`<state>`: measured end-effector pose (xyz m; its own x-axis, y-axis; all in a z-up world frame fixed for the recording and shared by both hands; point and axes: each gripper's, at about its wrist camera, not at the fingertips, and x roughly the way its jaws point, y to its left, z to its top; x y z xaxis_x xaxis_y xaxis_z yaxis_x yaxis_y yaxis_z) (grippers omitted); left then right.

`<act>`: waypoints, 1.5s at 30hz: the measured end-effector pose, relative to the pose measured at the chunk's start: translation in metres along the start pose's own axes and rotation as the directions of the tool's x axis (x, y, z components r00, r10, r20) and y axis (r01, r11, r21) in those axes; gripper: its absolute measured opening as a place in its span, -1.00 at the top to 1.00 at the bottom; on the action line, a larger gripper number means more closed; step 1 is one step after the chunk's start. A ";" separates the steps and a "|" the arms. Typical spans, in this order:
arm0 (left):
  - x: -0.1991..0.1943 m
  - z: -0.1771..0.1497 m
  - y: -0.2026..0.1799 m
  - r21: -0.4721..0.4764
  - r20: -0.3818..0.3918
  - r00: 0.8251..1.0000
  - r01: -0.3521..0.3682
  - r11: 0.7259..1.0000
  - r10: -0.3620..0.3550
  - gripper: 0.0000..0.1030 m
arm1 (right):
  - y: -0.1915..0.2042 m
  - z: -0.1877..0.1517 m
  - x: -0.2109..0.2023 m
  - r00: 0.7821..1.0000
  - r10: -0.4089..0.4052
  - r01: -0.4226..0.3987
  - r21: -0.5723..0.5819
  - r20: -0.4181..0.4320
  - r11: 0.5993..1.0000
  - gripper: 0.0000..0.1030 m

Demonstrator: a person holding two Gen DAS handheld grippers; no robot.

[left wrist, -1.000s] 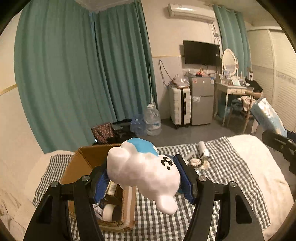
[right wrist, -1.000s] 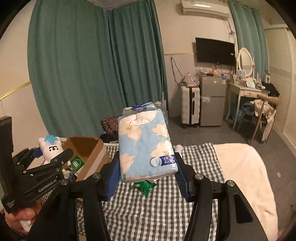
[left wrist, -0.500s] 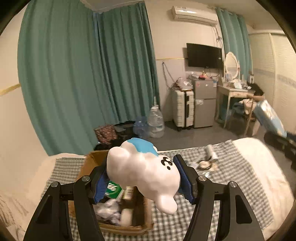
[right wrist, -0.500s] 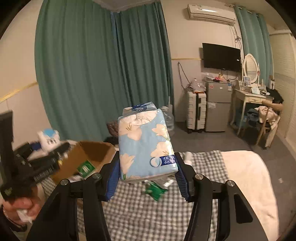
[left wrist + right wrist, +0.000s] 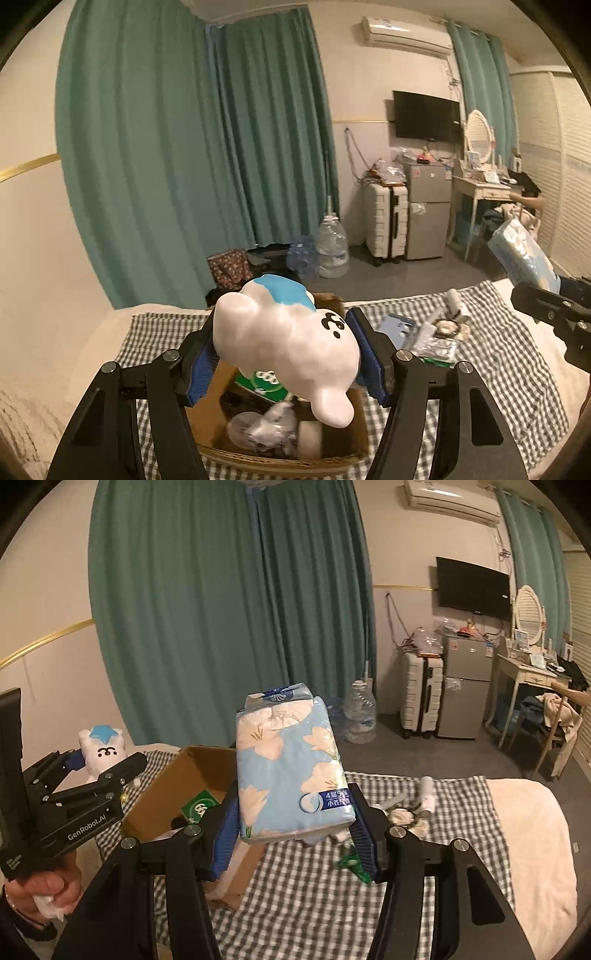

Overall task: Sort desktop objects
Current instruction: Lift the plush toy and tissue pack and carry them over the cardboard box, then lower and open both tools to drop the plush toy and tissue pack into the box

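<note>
— Step in hand? Looks like the carry-to-box stage: left gripper (image 5: pixel 286 354) clamped on the white plush toy with a blue cap and a small black face (image 5: pixel 284 339), held right above the open brown cardboard box (image 5: pixel 280 454) on the black-and-white checked cloth (image 5: pixel 491 373).

— And the right side? Right gripper (image 5: pixel 295 823) clamped on the soft blue tissue pack printed with pale flowers (image 5: pixel 291 764), held above the cloth just beside the box, on the box's right as the right wrist view shows it.

— Next move? Probably lowering the toy toward the box mouth, then parting the jaws. Needs a free spot: box already holding a green-labelled packet (image 5: pixel 264 380), a roll of tape (image 5: pixel 308 439) and crumpled bits. Tissue pack likely to follow; not settled from here.

— Which way does the toy lie? Tilted. Long axis running from the blue cap, away from the camera and above the box's far rim, down to a rounded white limb hanging over the box interior near the camera. Face turned up and to the right.

— And the tissue pack? Long axis near upright, leaning slightly left at the top; printed label at the lower end, close to the pads, sealed blue flap at the top.

— Left beside the box? Small clutter on the cloth to its right: a white tube (image 5: pixel 456 302), a blue card (image 5: pixel 397 326), wrappers.
</note>
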<state>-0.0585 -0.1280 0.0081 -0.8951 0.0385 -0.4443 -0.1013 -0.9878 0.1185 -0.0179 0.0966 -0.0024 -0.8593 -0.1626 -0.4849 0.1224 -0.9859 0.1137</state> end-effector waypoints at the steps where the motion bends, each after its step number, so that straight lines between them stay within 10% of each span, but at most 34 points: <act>1: 0.002 -0.001 0.007 -0.010 -0.004 1.000 -0.002 1.000 0.002 -0.30 | 0.005 0.000 0.003 1.000 0.004 -0.004 -0.001 0.000 1.000 -0.04; 11: 0.033 -0.019 0.056 -0.064 -0.084 0.992 -0.102 0.993 0.096 -0.30 | 0.053 0.001 0.041 0.997 0.071 -0.072 -0.064 -0.025 0.995 -0.05; 22: 0.079 -0.032 0.066 -0.069 -0.180 0.983 -0.039 0.997 0.026 -0.30 | 0.073 -0.016 0.098 0.983 0.114 -0.127 -0.088 -0.140 0.988 -0.05; 45: 0.166 -0.068 0.073 -0.062 -0.398 0.915 -0.100 0.993 0.067 -0.38 | 0.094 -0.036 0.238 0.949 0.080 -0.130 -0.147 -0.304 0.981 -0.06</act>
<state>-0.1848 -0.2038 -0.1174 -0.6532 -0.0912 -0.7517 0.0160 -0.9942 0.1067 -0.1931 -0.0364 -0.1382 -0.6551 -0.2451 -0.7146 0.3043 -0.9514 0.0474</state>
